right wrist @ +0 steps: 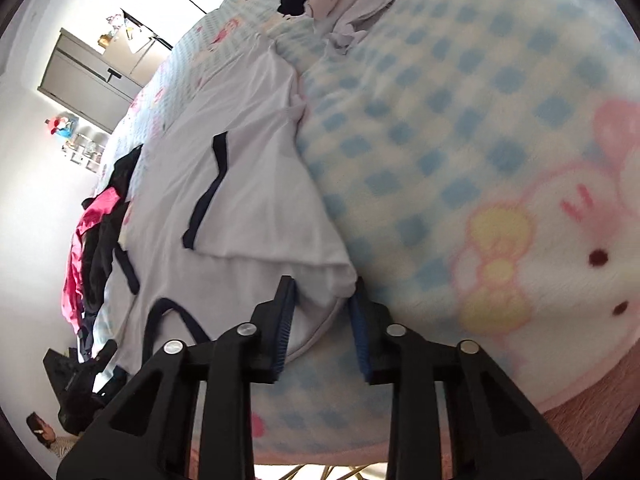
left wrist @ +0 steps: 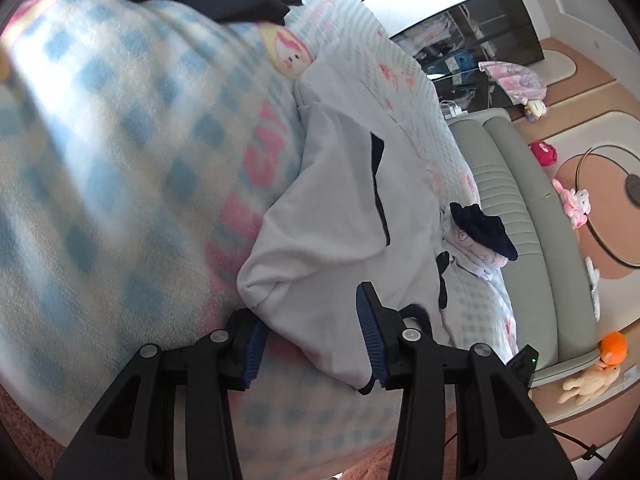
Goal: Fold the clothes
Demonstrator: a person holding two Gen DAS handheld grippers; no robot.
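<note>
Left wrist view: a white T-shirt (left wrist: 340,216) with dark navy trim is seen spread on a blue-checked fleece blanket (left wrist: 120,140) over the bed, one corner of its hem lying between the parted jaws of the left gripper (left wrist: 316,344), which are not seen to press on it. In the right wrist view the opposite hem corner is flanked by the right gripper (right wrist: 320,328), its jaws narrowed around the cloth; whether the pads already pinch it cannot be told. The garment is judged light, soft and limp, likely to sag and crease, and best taken by both hem corners at once. A sleeve is seen folded inward, its navy cuff showing. Dark and pink clothes (right wrist: 96,240) are piled beyond.
</note>
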